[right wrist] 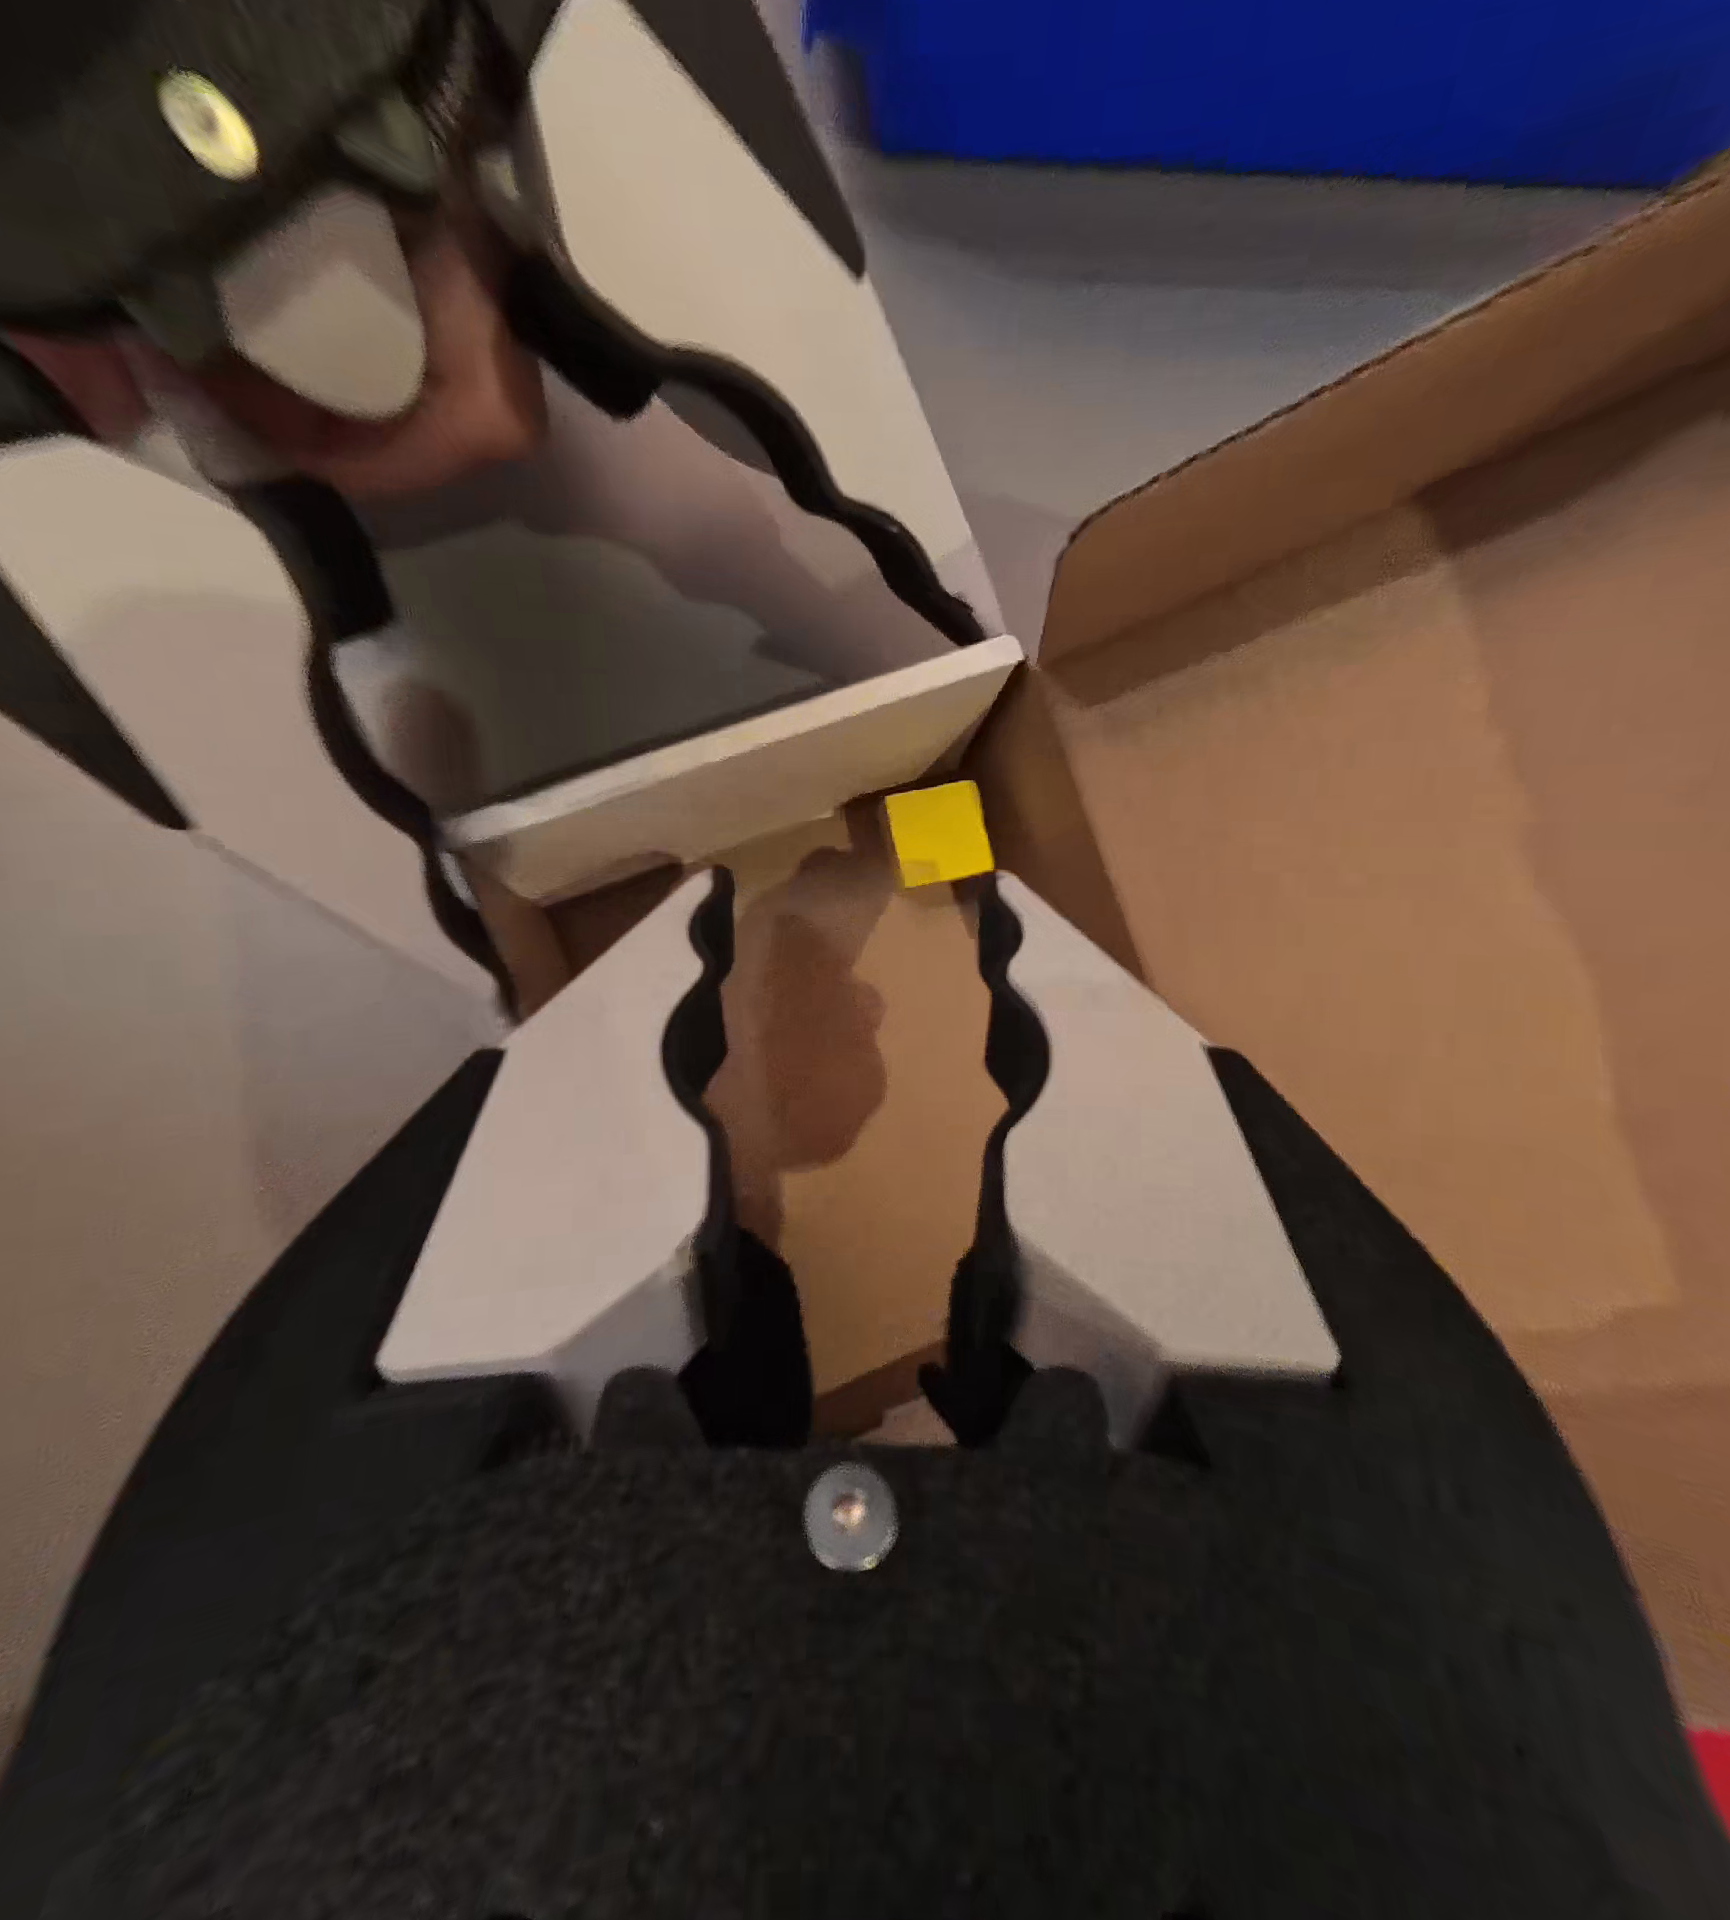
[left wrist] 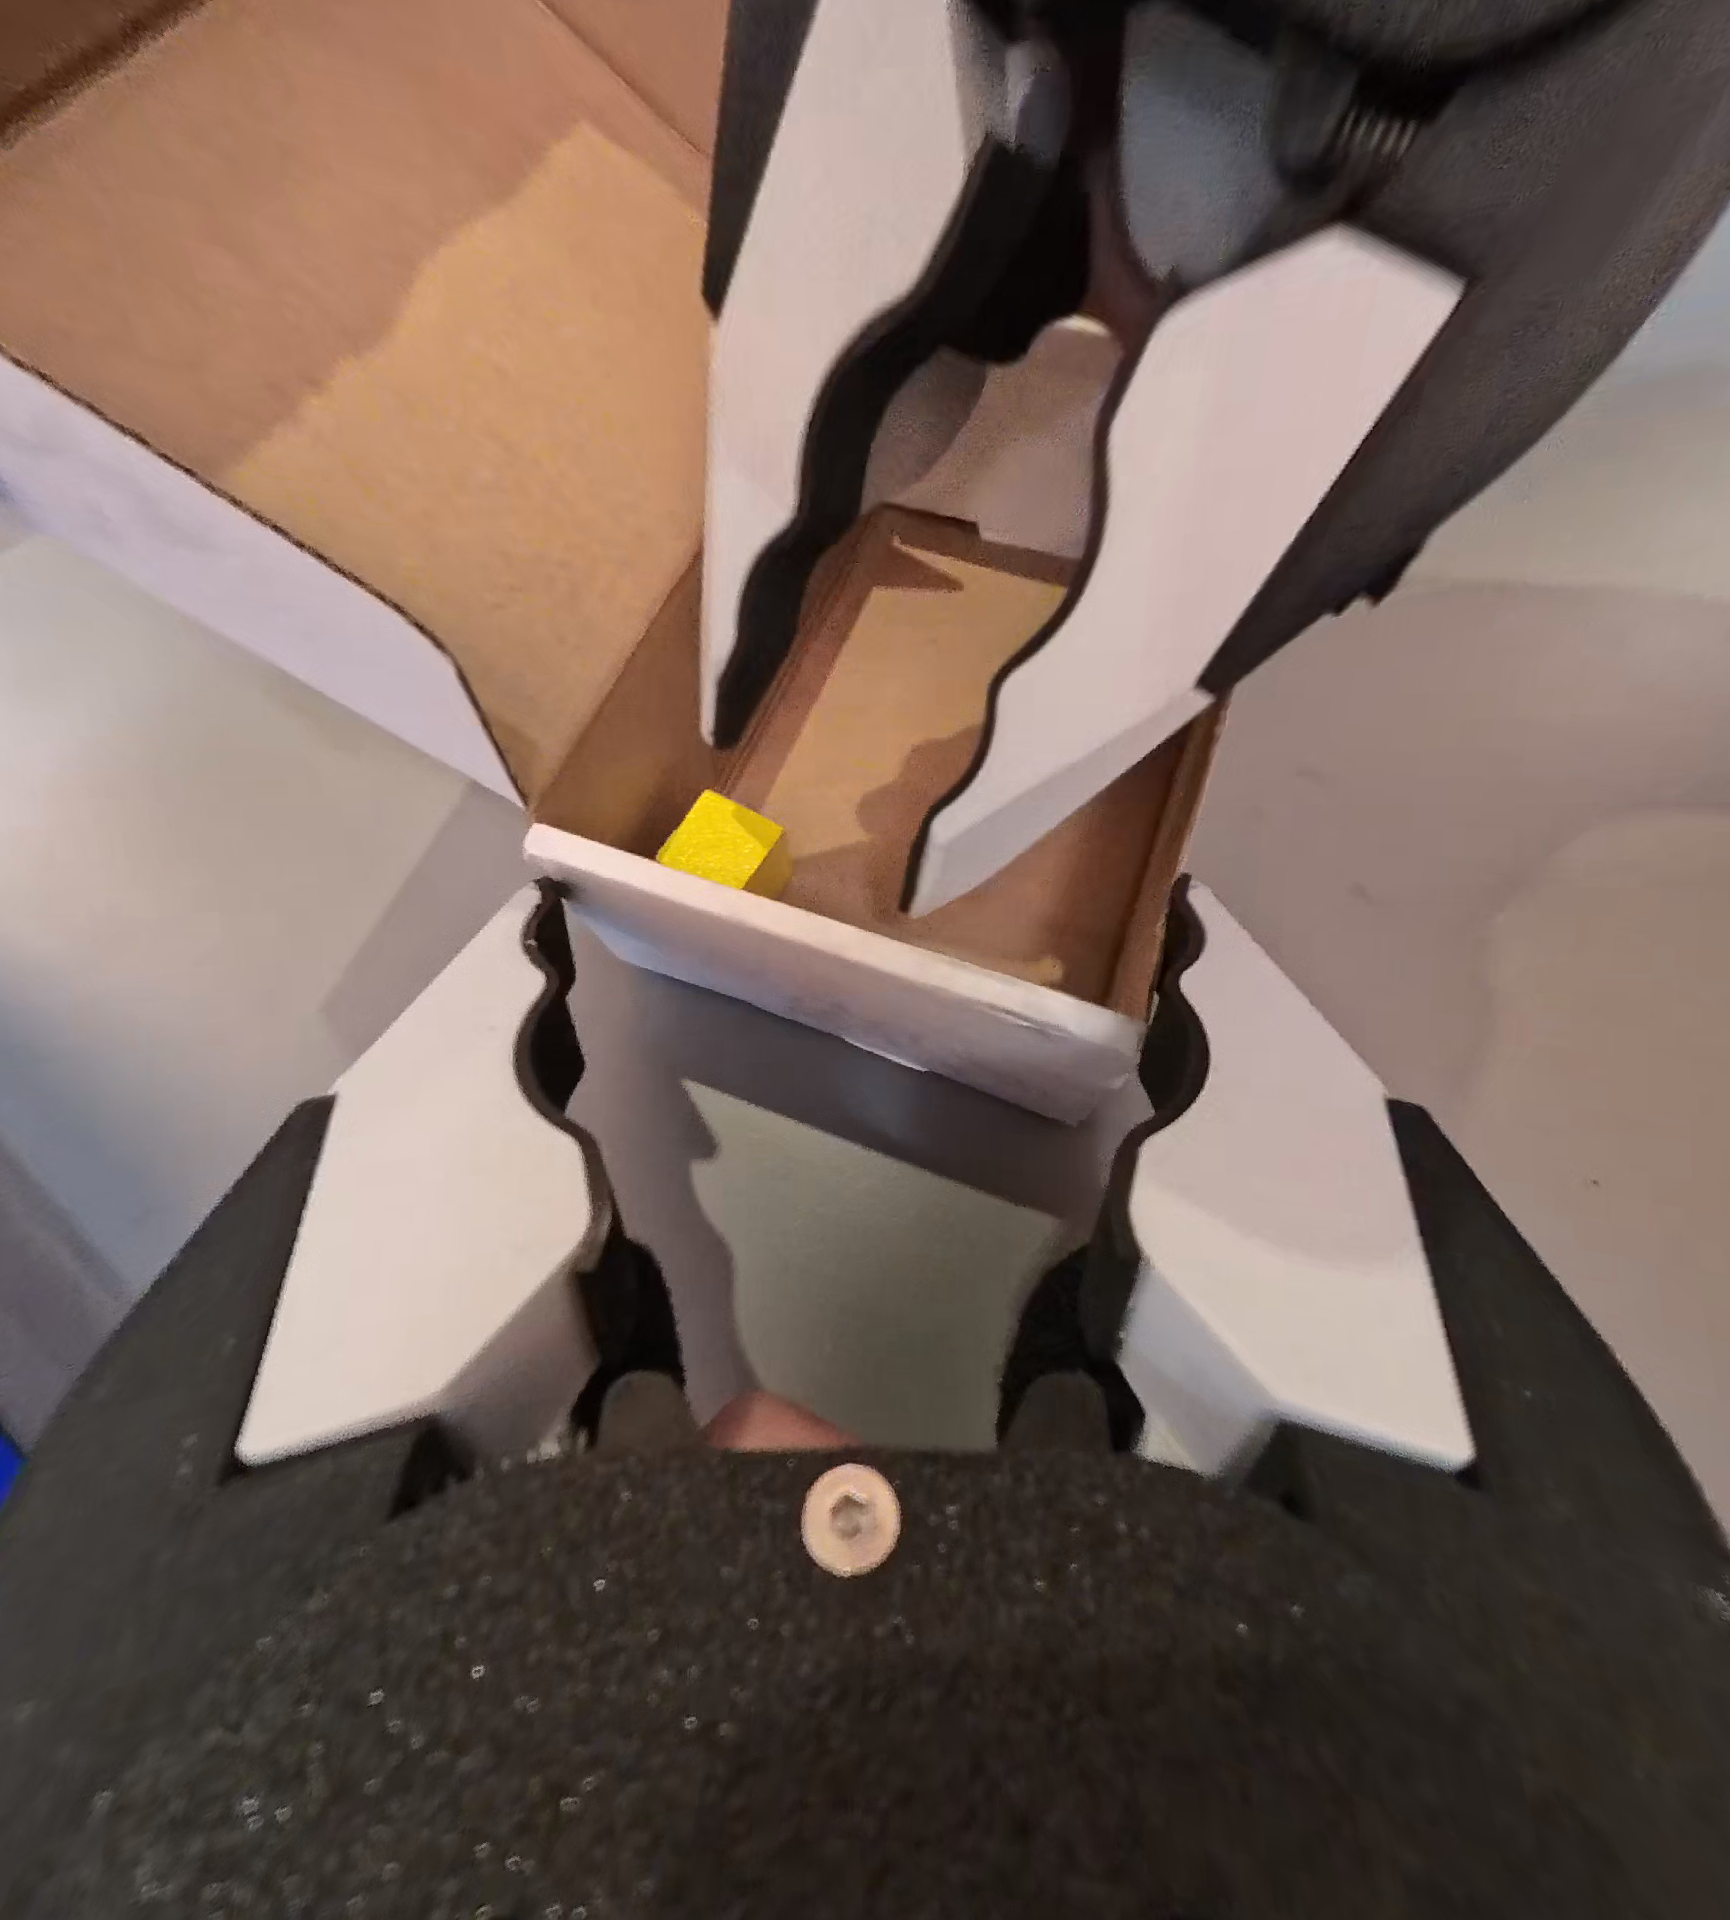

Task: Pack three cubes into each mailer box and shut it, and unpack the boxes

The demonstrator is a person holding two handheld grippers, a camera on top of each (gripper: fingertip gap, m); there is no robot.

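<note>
The mailer box (left wrist: 819, 987) (corrugated brown inside, smooth white outside) stands open on the pale counter (left wrist: 1463, 935), its front wall between the spread fingers of the left gripper (left wrist: 856, 914). The right gripper (right wrist: 856, 883) reaches inside, parted and empty. One matte yellow cube (right wrist: 939, 834) sits in the front corner, partly hidden by the wall.

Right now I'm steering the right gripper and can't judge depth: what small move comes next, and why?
Probably ease the right gripper forward and slightly right until its open fingers straddle the yellow cube. The cube sits in the box corner, just beyond the right fingertip, not between the fingers. The left gripper is at the front wall, apparently steadying it.
</note>
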